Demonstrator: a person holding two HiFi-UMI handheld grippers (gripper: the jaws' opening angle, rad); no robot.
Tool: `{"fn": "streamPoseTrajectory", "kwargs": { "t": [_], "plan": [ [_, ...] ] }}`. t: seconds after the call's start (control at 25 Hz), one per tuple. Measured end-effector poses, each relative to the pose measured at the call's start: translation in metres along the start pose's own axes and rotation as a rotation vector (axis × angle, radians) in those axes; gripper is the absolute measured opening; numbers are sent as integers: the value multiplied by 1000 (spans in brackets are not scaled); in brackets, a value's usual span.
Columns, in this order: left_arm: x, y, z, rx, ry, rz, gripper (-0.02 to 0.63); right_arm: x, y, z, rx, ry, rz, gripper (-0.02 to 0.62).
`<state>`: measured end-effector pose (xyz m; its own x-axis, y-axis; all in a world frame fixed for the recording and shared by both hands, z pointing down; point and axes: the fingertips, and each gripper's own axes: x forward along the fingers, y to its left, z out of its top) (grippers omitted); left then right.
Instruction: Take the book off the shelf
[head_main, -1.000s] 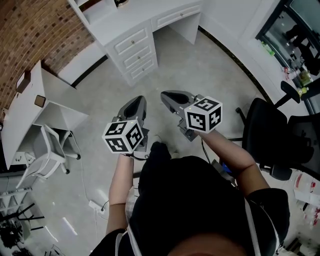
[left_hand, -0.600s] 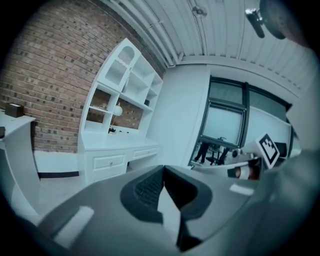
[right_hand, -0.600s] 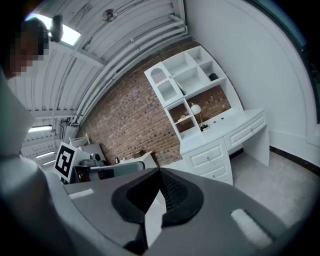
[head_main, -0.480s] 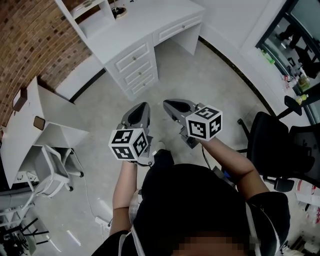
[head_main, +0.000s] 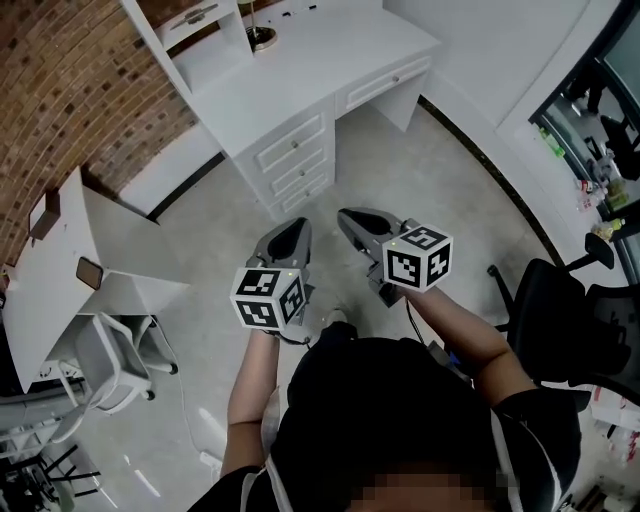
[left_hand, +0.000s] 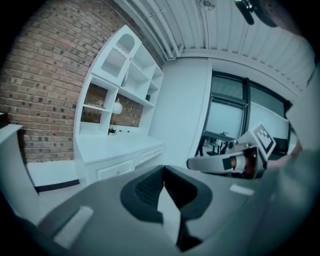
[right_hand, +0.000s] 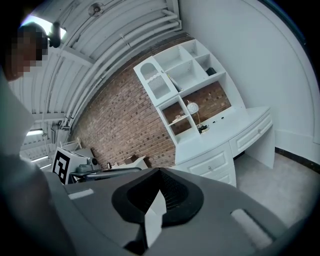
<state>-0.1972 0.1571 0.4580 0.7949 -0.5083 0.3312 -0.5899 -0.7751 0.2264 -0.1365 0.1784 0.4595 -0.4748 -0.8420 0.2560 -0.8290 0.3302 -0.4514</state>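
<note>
A white shelf unit (right_hand: 185, 80) stands on a white desk (head_main: 300, 70) against the brick wall, some way ahead of me. A thin slanted thing (right_hand: 173, 80) leans in an upper compartment; it is too small to tell whether it is the book. My left gripper (head_main: 290, 232) and right gripper (head_main: 352, 218) are held side by side over the floor, pointing toward the desk. In the left gripper view the left gripper (left_hand: 163, 170) has its jaws meeting at the tips with nothing between them. The right gripper (right_hand: 160, 172) looks the same in its own view.
A small lamp (right_hand: 192, 107) stands in a lower shelf compartment. A white side table (head_main: 60, 250) and a white chair (head_main: 100, 350) are at my left. A black office chair (head_main: 560, 310) is at my right. Desk drawers (head_main: 295, 165) face me.
The desk and shelf have come further into the head view as I move toward them. Both grippers travel along side by side, jaws unchanged.
</note>
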Motion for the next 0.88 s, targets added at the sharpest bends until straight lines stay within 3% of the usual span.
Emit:
{"fn": "streamPoseTrajectory", "kwargs": {
  "t": [0.28, 0.56, 0.88],
  "plan": [
    [18, 48, 11, -14, 5, -9, 8, 42, -11, 12, -18, 16, -25, -5],
    [59, 61, 18, -39, 28, -11, 8, 58, -48, 37, -14, 2, -55, -5],
    [121, 73, 54, -44, -4, 22, 8, 83, -103, 80, -30, -7, -17, -5]
  ]
}}
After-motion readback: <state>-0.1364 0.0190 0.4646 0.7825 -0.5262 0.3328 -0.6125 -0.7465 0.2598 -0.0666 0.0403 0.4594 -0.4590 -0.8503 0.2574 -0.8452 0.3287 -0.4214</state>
